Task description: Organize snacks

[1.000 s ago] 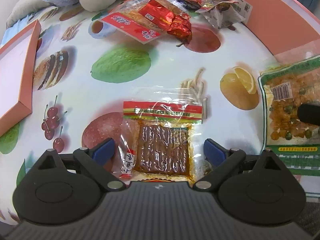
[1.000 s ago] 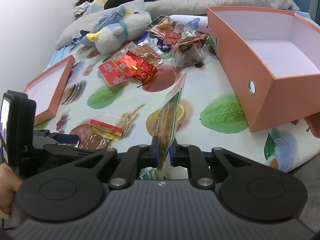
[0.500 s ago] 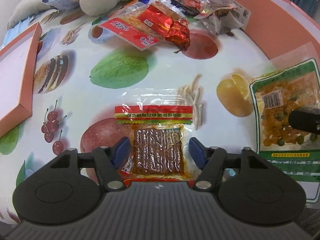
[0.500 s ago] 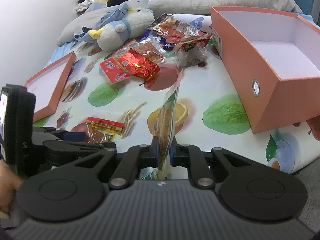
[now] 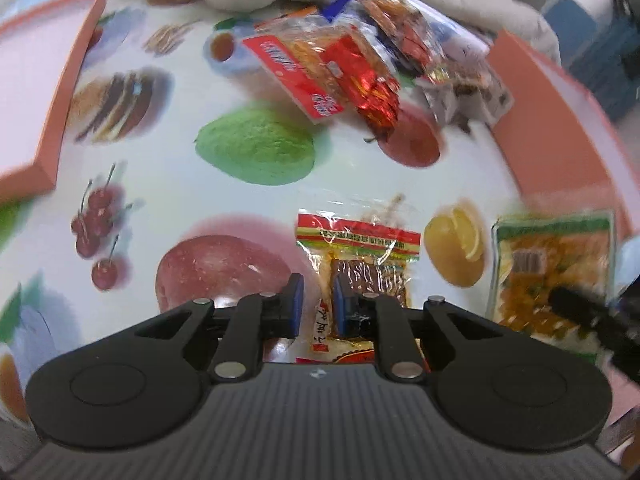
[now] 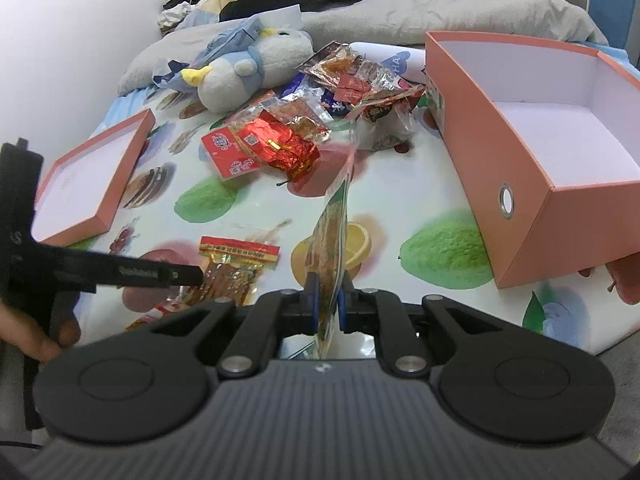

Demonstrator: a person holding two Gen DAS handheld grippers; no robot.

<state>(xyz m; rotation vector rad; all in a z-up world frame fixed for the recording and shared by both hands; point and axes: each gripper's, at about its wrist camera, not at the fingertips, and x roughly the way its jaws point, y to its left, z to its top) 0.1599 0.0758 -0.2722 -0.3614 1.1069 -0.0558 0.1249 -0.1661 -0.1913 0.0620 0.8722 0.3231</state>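
The left gripper has closed since a second ago: its jaws, then spread wide on either side of the red-topped jerky packet, now pinch the packet's left margin between the blue pads. The packet hangs crumpled and skewed at the grip, its red band pointing to 12 o'clock, and the left view is smeared with motion, so I judge the lift off the fruit-print cloth has begun.

The right gripper stays clenched on the green-edged snack bag, held edge-on and standing up toward 12 o'clock, as in the earlier frames.

Outward, the open orange box sits at 2 o'clock in the right view, its white floor bare. The snack pile lies at 12 o'clock beside the plush penguin, and the box lid rests at 10 o'clock.

Both hands now carry a packet each, so the task seems ready for its first deliveries into the box; the pile remains to be sorted.
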